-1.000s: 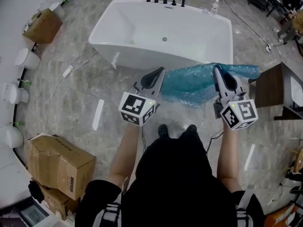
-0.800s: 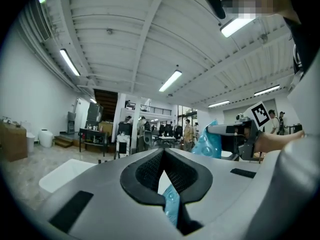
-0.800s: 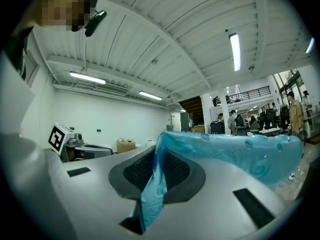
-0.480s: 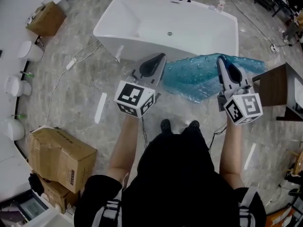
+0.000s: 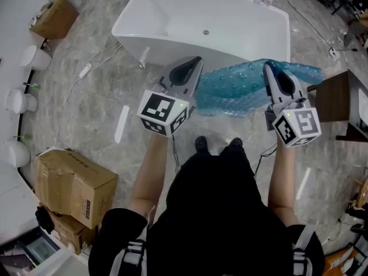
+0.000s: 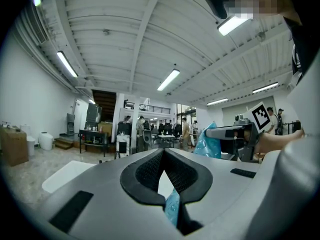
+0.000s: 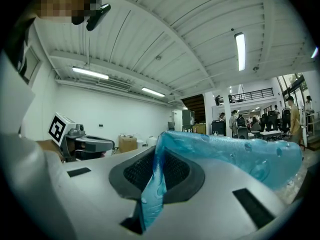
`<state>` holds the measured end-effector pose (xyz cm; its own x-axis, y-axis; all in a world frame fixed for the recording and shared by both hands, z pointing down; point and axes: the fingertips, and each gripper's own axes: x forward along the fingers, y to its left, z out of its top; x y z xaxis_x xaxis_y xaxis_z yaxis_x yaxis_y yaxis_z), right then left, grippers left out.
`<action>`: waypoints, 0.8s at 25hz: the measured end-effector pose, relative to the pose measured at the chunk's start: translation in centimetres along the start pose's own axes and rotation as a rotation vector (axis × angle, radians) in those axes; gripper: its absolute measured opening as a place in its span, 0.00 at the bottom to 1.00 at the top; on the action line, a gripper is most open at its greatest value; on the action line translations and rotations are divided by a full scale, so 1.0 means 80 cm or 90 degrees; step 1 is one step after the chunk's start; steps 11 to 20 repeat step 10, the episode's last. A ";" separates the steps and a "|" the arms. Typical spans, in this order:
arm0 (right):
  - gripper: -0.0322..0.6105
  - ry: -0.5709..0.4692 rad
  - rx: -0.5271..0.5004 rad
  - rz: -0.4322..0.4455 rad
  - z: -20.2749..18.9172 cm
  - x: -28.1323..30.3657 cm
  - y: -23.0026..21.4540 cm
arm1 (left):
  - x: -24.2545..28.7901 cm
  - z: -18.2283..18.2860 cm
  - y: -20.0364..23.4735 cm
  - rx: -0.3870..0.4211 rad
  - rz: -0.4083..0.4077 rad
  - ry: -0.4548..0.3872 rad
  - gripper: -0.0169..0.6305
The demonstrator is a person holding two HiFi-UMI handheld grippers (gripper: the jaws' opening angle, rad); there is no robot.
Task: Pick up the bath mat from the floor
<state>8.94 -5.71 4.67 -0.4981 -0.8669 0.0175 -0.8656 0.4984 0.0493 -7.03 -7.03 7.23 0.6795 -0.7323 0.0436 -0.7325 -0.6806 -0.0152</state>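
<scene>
Left gripper [image 5: 194, 65] and right gripper [image 5: 269, 69] each pinch an edge of the blue bath mat [image 5: 238, 91]. Within 1 second both rose slightly, so it hangs off the floor [image 5: 92, 114]; pickup looks done

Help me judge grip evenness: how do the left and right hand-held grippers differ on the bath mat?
The left hand-held gripper pinches a thin sliver of the bath mat; the right hand-held gripper has a broad fold spilling past its jaws. The left one leans rightward; the right one stands straighter. Both are shut on the mat.
</scene>
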 end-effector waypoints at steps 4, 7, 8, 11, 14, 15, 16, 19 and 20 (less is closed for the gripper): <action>0.11 0.003 0.000 -0.010 -0.003 -0.007 0.001 | -0.002 -0.004 -0.007 0.001 -0.005 0.003 0.05; 0.11 0.003 -0.001 -0.013 -0.005 -0.012 0.002 | -0.003 -0.007 -0.011 0.004 -0.005 0.004 0.05; 0.11 0.003 -0.001 -0.013 -0.007 -0.014 0.003 | -0.004 -0.008 -0.012 0.005 -0.005 0.005 0.05; 0.11 0.004 -0.003 -0.011 -0.009 -0.016 0.006 | -0.005 -0.011 -0.013 0.006 -0.006 0.006 0.05; 0.11 0.004 -0.003 -0.011 -0.009 -0.016 0.006 | -0.005 -0.011 -0.013 0.006 -0.006 0.006 0.05; 0.11 0.004 -0.003 -0.011 -0.009 -0.016 0.006 | -0.005 -0.011 -0.013 0.006 -0.006 0.006 0.05; 0.11 0.004 -0.003 -0.011 -0.009 -0.016 0.006 | -0.005 -0.011 -0.013 0.006 -0.006 0.006 0.05; 0.11 0.004 -0.003 -0.011 -0.009 -0.016 0.006 | -0.005 -0.011 -0.013 0.006 -0.006 0.006 0.05; 0.11 0.004 -0.003 -0.011 -0.009 -0.016 0.006 | -0.005 -0.011 -0.013 0.006 -0.006 0.006 0.05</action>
